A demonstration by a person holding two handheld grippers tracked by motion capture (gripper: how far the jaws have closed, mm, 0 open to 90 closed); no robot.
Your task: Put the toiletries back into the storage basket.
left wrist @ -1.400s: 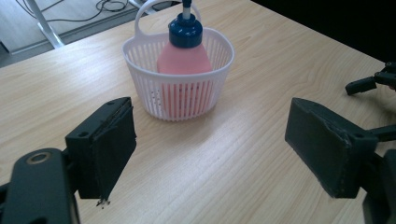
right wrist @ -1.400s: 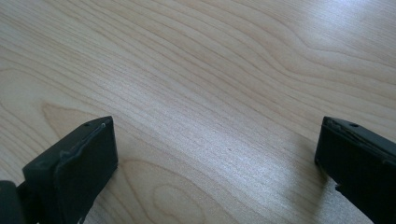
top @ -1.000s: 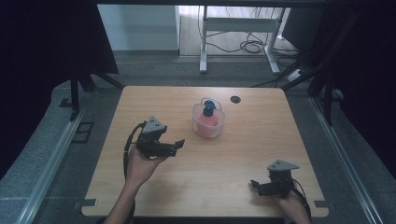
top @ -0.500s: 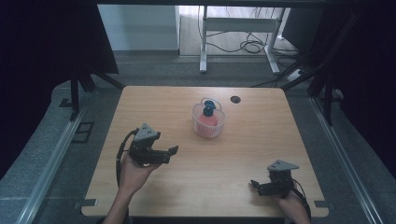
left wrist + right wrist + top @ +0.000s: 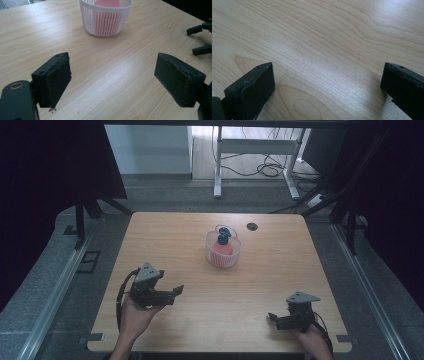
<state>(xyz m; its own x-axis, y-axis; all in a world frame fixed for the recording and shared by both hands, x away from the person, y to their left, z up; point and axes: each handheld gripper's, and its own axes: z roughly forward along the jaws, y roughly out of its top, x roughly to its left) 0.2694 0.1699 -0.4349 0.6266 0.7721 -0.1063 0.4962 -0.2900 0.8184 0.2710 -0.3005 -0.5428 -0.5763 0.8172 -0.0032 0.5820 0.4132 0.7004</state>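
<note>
A white slatted basket [image 5: 223, 251] stands near the middle of the wooden table [image 5: 165, 235], with a pink thing and a dark blue thing inside. The basket [image 5: 105, 15] also sits ahead of my left gripper [image 5: 112, 82], whose black jaws stand wide apart with nothing between them. In the high view my left gripper [image 5: 175, 293] is at the front left, held in a hand and pointing right. My right gripper [image 5: 272, 319] rests low at the front right, open and empty; its own camera looks at bare wood between the parted jaws of the right gripper [image 5: 328, 90].
A small dark round hole [image 5: 251, 226] sits in the table behind the basket. The other hand's gripper tips [image 5: 201, 37] appear at the far right of the left gripper view. Dark curtains flank the table; a white desk frame [image 5: 252, 150] and cables lie beyond.
My left gripper has drawn back toward the front left of the table, away from the basket. The right gripper has stayed in place.
</note>
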